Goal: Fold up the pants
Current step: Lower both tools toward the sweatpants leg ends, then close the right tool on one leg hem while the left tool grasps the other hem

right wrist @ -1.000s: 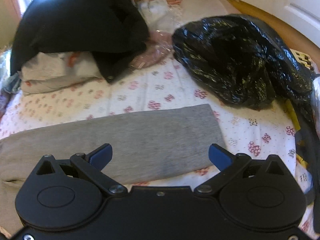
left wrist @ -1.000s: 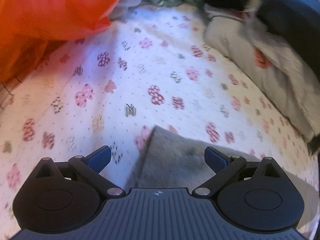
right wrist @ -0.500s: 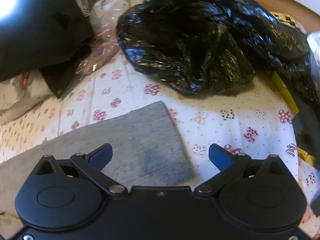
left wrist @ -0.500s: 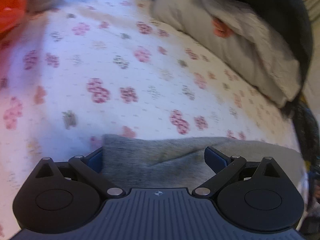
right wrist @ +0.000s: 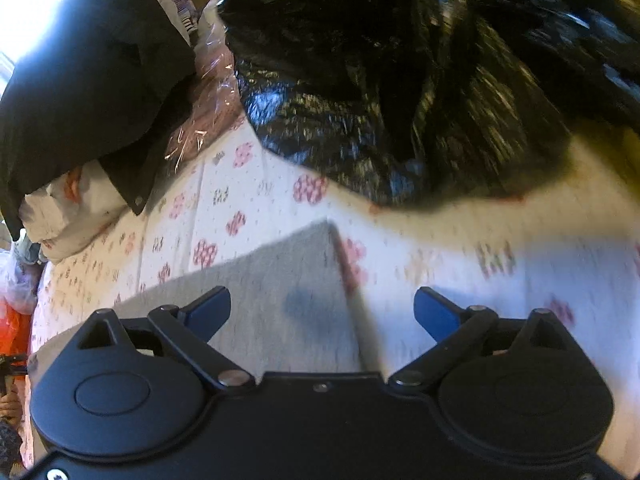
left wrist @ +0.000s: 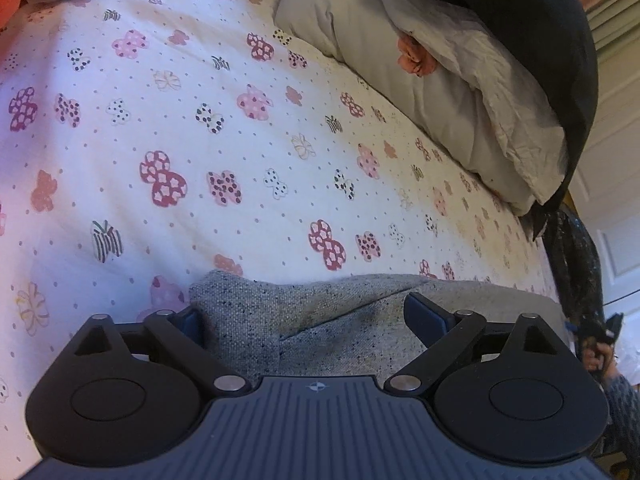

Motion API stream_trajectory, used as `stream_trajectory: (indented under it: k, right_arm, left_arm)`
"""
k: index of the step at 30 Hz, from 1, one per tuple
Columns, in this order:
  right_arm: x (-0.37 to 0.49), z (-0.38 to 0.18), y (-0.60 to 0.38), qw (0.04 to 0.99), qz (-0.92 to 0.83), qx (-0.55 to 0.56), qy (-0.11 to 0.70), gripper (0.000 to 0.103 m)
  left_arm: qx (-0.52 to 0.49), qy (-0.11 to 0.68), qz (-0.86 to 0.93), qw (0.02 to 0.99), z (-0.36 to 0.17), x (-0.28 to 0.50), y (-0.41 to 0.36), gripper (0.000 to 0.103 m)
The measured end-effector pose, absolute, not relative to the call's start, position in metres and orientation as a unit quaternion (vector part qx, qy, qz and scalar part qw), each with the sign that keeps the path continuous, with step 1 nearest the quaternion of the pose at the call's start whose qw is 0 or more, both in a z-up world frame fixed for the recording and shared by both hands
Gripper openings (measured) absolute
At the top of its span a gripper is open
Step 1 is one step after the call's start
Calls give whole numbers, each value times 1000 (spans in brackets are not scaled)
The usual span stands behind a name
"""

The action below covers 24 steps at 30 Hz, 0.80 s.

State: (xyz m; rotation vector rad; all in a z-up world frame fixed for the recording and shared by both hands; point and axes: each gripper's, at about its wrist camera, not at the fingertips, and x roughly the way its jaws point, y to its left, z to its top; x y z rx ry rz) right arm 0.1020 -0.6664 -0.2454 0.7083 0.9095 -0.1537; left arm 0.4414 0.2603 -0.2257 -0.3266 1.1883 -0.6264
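The grey pants (left wrist: pixel 320 320) lie flat on the flowered bed sheet (left wrist: pixel 200 140). In the left wrist view my left gripper (left wrist: pixel 308 318) is open, its jaws spread wide around the rumpled waist corner of the pants, low over the cloth. In the right wrist view the leg end of the pants (right wrist: pixel 280 280) lies on the sheet, and my right gripper (right wrist: pixel 322 312) is open over its far corner, the left finger above the cloth and the right finger above bare sheet. Neither holds anything.
A beige pillow (left wrist: pixel 400 60) under a dark garment (left wrist: pixel 540 32) lies at the bed's far side. A black plastic bag (right wrist: pixel 420 80) sits just beyond the leg end. A clear wrapped package (right wrist: pixel 208 100) and orange bag (right wrist: pixel 12 328) lie nearby.
My left gripper has swung right and closed in on the waist corner, which now sits between its jaws. My right gripper has moved forward and right to the corner of the leg end.
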Motion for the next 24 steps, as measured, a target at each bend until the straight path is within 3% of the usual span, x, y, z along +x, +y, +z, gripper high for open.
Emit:
stream_trajectory:
  k: [4, 8, 16, 18, 19, 20, 22, 24]
  right_arm:
    - [130, -252, -684, 835, -39, 332, 437, 100]
    - [144, -256, -699, 825, 27, 356, 438, 81]
    - [166, -261, -703, 791, 128, 361, 477, 81]
    - [166, -261, -704, 791, 135, 356, 479, 58]
    - [165, -265, -705, 787, 131, 357, 487, 26]
    - [165, -269, -704, 781, 128, 353, 499, 17]
    - [161, -271, -703, 782, 132, 350, 498, 17]
    - [159, -272, -704, 783, 132, 356, 494, 16]
  left_arm:
    - [-157, 553, -292, 765, -227, 446, 260, 95]
    - [-165, 552, -299, 761, -228, 447, 261, 95]
    - [-176, 559, -339, 736, -231, 448, 254, 95]
    - [-171, 559, -342, 736, -232, 447, 249, 95]
    - [-172, 559, -343, 736, -232, 448, 248, 95]
    - [-173, 559, -343, 735, -232, 448, 249, 95]
    - [-175, 560, -341, 735, -232, 448, 251, 89]
    - [-176, 562, -330, 738, -232, 449, 257, 74]
